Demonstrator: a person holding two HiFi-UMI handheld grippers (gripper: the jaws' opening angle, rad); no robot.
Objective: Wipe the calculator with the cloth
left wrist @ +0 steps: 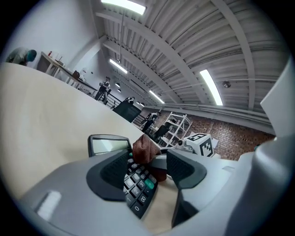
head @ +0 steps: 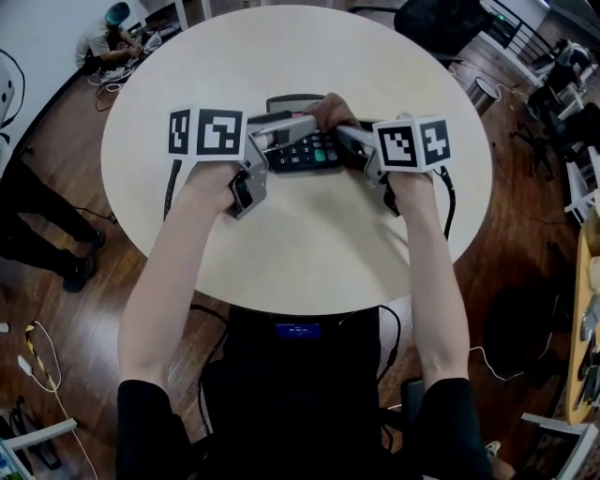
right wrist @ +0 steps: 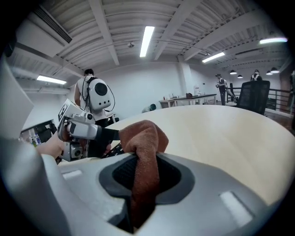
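Fingers on my right gripper are pinching the cloth, pressed together on a strip of it, and a rounded brown bunch is sticking out past the tips. I am holding that bunch down at the upper keys of the calculator, just beside the right corner of its display.

On my left gripper the fingers are standing spread, straddling the calculator's lower end. One dark pad is lying over the keypad's left side, while the other is staying clear of the right edge, with a strip of bare desk showing between them. Whether the left pad is actually pressing on the casing I cannot tell.

The calculator is lying flat near the middle of the round desk, display end away from me. Both grippers are meeting over it from either side, my left hand and right hand gripping the handles, with each marker cube facing up.

Beyond the desk a black chair is standing, and a person is crouching on the floor at the far left
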